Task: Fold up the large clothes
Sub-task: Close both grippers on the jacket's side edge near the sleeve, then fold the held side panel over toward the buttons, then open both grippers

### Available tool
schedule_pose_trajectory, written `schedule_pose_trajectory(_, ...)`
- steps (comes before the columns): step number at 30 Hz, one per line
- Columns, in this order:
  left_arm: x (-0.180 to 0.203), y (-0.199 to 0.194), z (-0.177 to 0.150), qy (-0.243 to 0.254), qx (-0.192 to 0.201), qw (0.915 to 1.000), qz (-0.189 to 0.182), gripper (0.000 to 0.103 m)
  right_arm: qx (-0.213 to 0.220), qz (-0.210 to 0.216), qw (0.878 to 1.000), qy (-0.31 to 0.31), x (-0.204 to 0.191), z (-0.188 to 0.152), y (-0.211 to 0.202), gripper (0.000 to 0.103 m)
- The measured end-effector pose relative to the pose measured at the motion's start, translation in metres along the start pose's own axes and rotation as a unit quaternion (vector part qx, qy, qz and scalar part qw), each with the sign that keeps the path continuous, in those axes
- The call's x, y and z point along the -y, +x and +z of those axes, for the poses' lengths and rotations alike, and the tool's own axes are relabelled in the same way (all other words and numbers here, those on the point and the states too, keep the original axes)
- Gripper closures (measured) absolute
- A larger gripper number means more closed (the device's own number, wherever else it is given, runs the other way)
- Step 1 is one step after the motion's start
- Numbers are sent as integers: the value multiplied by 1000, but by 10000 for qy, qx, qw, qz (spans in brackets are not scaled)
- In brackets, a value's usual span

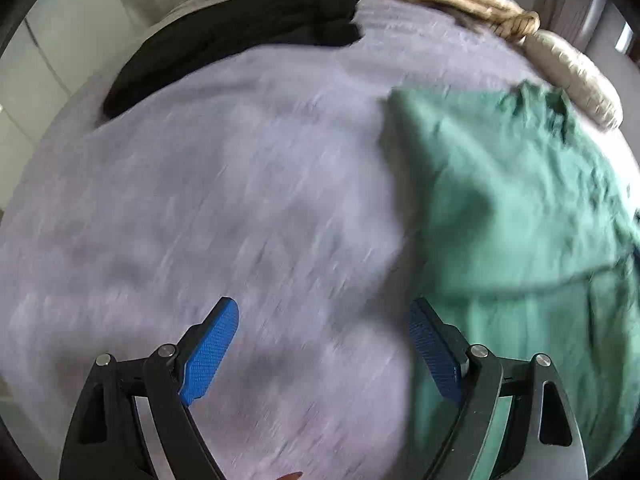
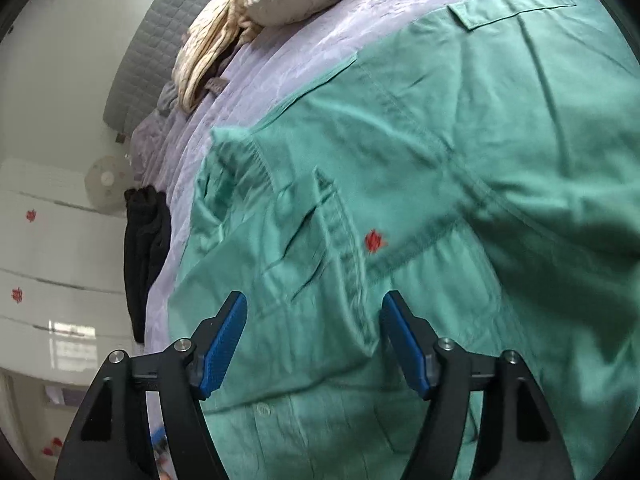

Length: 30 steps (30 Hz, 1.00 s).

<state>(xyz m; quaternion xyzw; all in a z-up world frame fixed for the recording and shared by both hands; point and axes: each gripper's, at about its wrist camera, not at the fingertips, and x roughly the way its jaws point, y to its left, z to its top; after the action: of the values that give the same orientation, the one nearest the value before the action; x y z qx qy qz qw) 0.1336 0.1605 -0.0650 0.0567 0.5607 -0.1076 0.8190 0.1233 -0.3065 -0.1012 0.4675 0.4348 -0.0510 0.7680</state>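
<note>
A green shirt (image 2: 440,160) with a small red mark and a chest pocket lies spread on a lilac bedspread (image 2: 288,52). My right gripper (image 2: 314,300) hovers over the shirt's sleeve cuff and placket with its blue pads apart and nothing pinched between them. In the left wrist view the same green shirt (image 1: 512,208) lies to the right. My left gripper (image 1: 324,308) stands open over the bare bedspread (image 1: 224,200) beside the shirt's left edge, its right finger just above the cloth's border.
A black garment (image 1: 248,32) lies at the bed's far left, also seen hanging at the bed edge (image 2: 146,256). Cream bedding and a pillow (image 1: 480,4) sit at the head. White drawers (image 2: 52,264) and a grey quilted headboard (image 2: 160,36) stand beside the bed.
</note>
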Motion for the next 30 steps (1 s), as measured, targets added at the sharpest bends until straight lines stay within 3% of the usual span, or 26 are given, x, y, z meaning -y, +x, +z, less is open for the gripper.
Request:
schedule_pose_trajectory(2,17,18,37,41,60,9986,-529,15,-55,-103,9999,-77,-2,-5,1,29)
schedule_pose_trajectory(4,32,40,66,56,21,9971,-758,15,-65,-104,9999,1,-3,-7,6,29)
schedule_pose_trajectory(7,53,78,99,45,-207,9957,-903,15,-35,-177,9998,4,-5,-8,8,30)
schedule_pose_trajectory(10,67,102,112,-5,-352,9965,-754,16,-22,-235,9997,42,-4,-7,11,30)
schedule_pose_trajectory(11,69,103,114,-45,-345,9966,-751,38,-35,-271,9996,74,-3,-6,13,30)
schedule_pose_trajectory(12,70,102,115,-79,-301,9962,-814,80,-74,-306,9995,102,-2,-5,15,35)
schedule_pose_trajectory(13,71,99,117,-124,-267,9969,-735,95,-136,-391,9991,61,-3,-4,17,48)
schedule_pose_trajectory(14,68,92,117,-214,-167,9972,-691,96,-228,-451,9987,-10,-5,-3,20,99)
schedule_pose_trajectory(18,56,74,114,-204,282,9967,-729,98,-1,-173,9982,-569,-31,3,9,96)
schedule_pose_trajectory(20,54,83,115,-199,151,9970,-735,98,148,-148,9966,-797,-36,9,5,96)
schedule_pose_trajectory(24,51,98,116,-223,141,9984,-502,98,-149,-563,9959,-692,-3,19,30,95)
schedule_pose_trajectory(27,44,88,115,-405,207,9984,-332,97,-225,-357,9985,-338,17,16,28,96)
schedule_pose_trajectory(29,36,72,115,-351,293,9989,130,97,-192,-482,9985,-191,20,14,16,87)
schedule_pose_trajectory(30,30,62,113,-295,318,9989,156,97,-168,-640,9976,-184,20,12,7,82)
